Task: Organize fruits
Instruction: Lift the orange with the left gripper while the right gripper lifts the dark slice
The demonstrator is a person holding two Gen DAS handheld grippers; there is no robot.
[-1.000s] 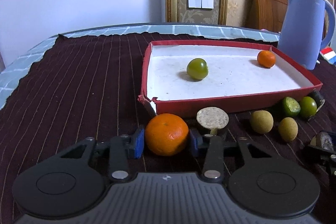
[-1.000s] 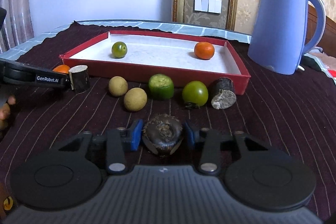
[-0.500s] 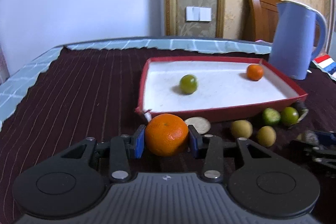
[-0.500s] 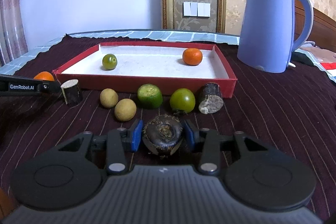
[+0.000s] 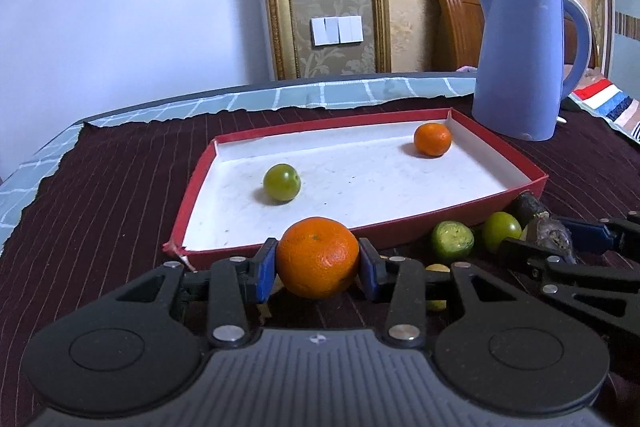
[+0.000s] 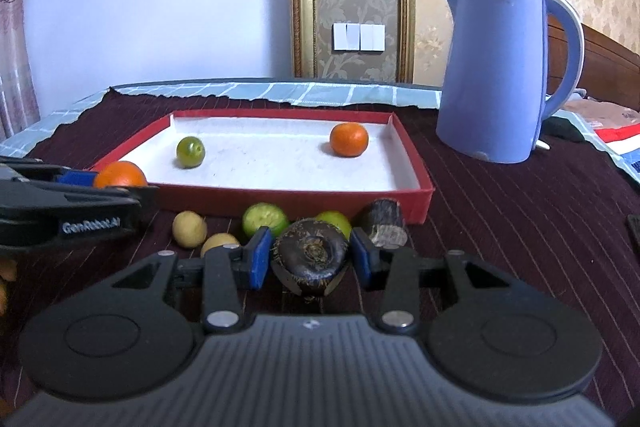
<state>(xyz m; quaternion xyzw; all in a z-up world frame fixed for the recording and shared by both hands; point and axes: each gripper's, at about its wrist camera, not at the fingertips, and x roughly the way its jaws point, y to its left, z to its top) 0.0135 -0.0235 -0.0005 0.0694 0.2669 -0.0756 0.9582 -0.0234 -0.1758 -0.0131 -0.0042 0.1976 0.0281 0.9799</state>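
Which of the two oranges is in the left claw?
The larger orange, clamped between the left claw pads in front of the red tray. The smaller orange sits inside the tray's far right corner.

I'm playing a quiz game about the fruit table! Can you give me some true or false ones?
1. The left gripper holds an orange. True.
2. The right gripper is empty. False: it clamps a dark brown fruit.
3. The red tray holds two fruits. True: a green fruit and a small orange.
4. The kettle stands inside the tray. False: it stands beside it.
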